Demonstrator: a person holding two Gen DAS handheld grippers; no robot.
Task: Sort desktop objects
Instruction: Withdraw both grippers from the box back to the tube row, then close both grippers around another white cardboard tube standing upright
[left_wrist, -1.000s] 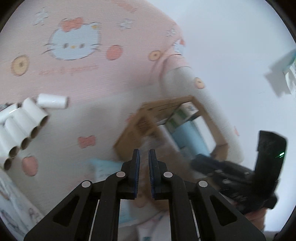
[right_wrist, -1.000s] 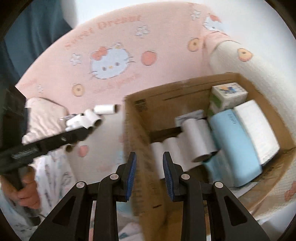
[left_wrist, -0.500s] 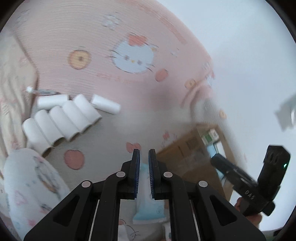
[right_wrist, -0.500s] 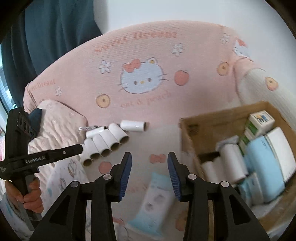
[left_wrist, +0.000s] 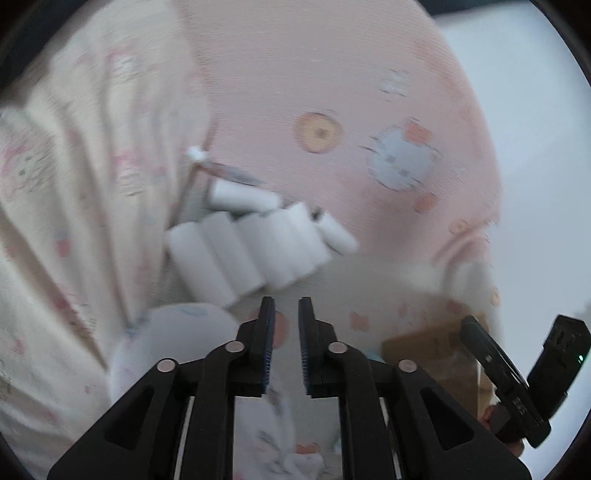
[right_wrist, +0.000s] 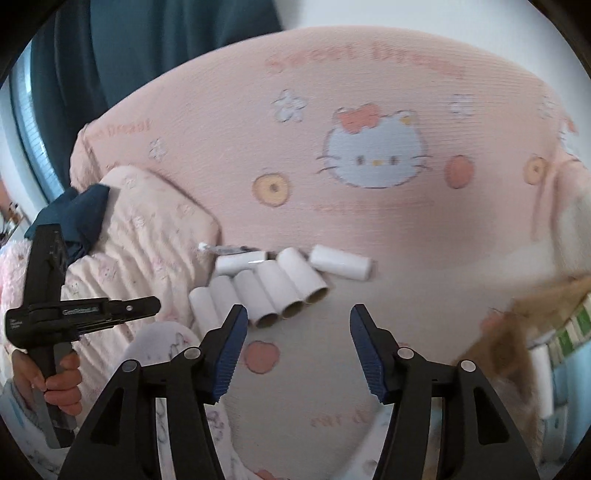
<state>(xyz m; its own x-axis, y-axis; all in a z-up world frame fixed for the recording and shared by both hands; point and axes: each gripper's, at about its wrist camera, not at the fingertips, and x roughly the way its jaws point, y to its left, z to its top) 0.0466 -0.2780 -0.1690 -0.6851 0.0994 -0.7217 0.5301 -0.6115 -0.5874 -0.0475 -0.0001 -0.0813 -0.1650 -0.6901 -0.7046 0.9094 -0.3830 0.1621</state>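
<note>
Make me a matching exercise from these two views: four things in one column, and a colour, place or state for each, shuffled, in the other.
Things:
1. white paper rolls
2. cardboard box
3. right hand-held gripper
4. curtain

Descriptions:
A. dark teal, hanging behind the pink bedding
B. brown, at the right edge of the right wrist view
C. lying side by side on the bedding
D. jaws opening, nothing between them

Pairs: 1-C, 2-B, 3-D, 4-A
</note>
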